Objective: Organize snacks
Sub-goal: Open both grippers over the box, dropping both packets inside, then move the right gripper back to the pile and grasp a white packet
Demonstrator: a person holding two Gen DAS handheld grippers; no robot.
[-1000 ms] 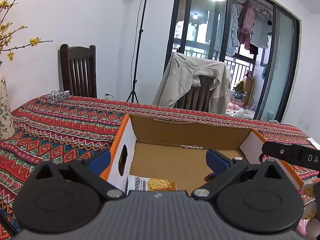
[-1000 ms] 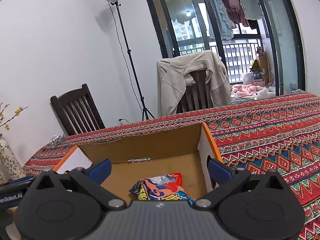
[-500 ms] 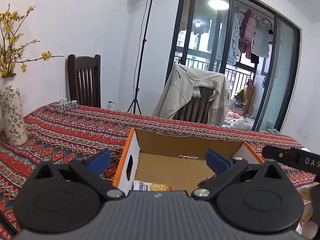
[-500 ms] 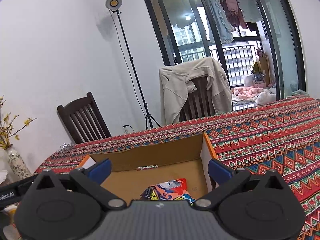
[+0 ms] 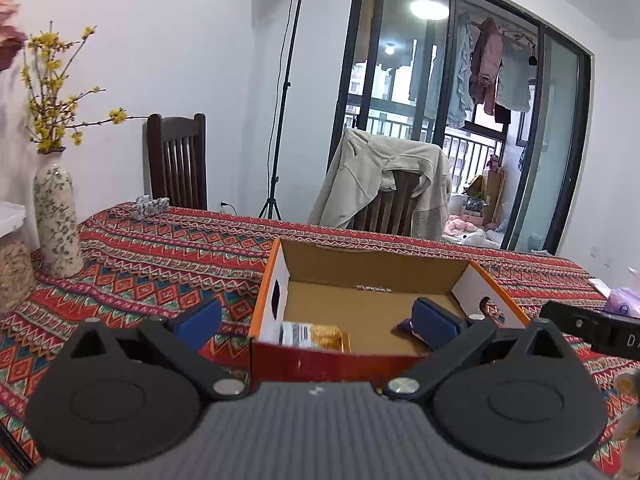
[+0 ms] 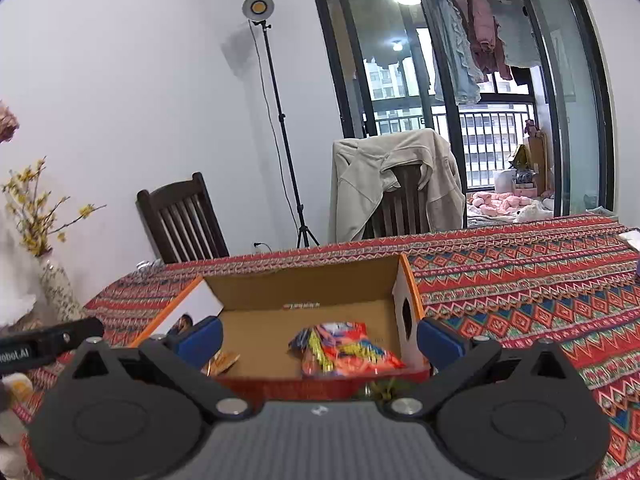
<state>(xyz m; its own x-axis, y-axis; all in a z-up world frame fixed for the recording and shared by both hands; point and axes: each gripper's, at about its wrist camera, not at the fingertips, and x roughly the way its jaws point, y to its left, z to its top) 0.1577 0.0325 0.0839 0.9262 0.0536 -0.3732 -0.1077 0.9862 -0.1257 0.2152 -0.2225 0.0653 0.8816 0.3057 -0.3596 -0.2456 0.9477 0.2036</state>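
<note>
An open cardboard box (image 5: 352,254) with orange edges sits on the patterned tablecloth, also seen in the right wrist view as the box (image 6: 304,284). Inside lie a white and yellow snack packet (image 5: 312,336) at the near left and a bright red and yellow snack bag (image 6: 344,350) at the near right. A small orange packet (image 6: 222,362) shows near the box's left side. My left gripper (image 5: 316,322) is open and empty, just short of the box's near wall. My right gripper (image 6: 318,340) is also open and empty, in front of the box.
A flowered vase (image 5: 56,224) with yellow branches and a clear jar (image 5: 12,264) stand at the table's left. Two wooden chairs (image 5: 178,164), one draped with a beige jacket (image 5: 380,184), and a light stand (image 5: 280,120) are behind the table. A purple packet (image 5: 624,304) lies at right.
Both grippers have pulled back and risen away from the box; its red near wall now shows. Both stay open with nothing held.
</note>
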